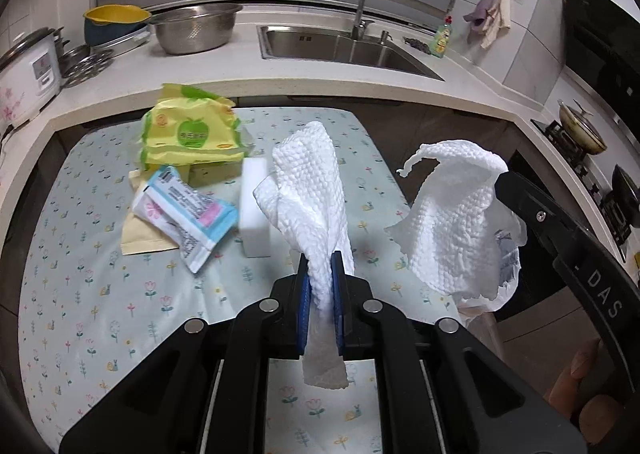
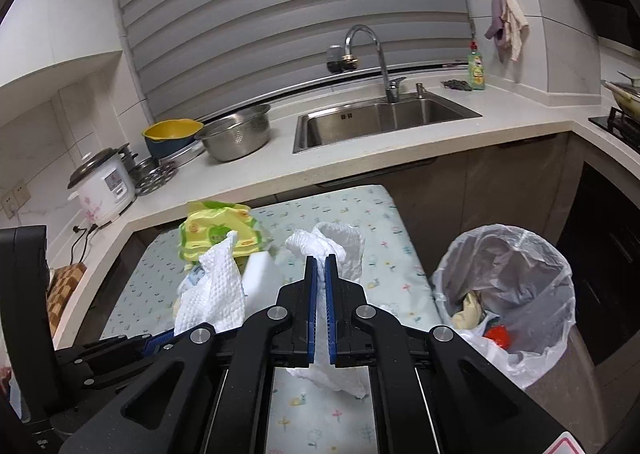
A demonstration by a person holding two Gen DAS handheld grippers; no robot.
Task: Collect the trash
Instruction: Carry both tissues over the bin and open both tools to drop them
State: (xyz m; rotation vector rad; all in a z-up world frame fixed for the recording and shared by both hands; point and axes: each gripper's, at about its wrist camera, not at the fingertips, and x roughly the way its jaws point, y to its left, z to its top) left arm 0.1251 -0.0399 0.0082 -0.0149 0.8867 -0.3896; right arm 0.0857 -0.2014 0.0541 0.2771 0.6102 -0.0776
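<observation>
A crumpled white paper towel (image 2: 320, 250) is pinched between the closed fingers of the right gripper (image 2: 321, 260), its loose ends spilling above and below the blue pads. A second paper towel (image 1: 316, 189) is clamped the same way by the left gripper (image 1: 321, 258), standing up from the fingers with a tail hanging beneath them. Both pieces are carried clear above the flowered surface (image 1: 100, 294).

The lined trash bin (image 2: 516, 250) is seen low to the right of the right gripper, just beside the edge of the surface, its mouth open and some rubbish already inside. The right gripper is judged the nearer of the two, since the left gripper appears at the far left in the right wrist view. A swing rightward and downward over the bin's mouth is what the drop would call for.

Wrappers (image 1: 184, 213) and a yellow-green packet (image 1: 192, 133) are left lying on the surface beside a white sponge block (image 1: 254, 205).
</observation>
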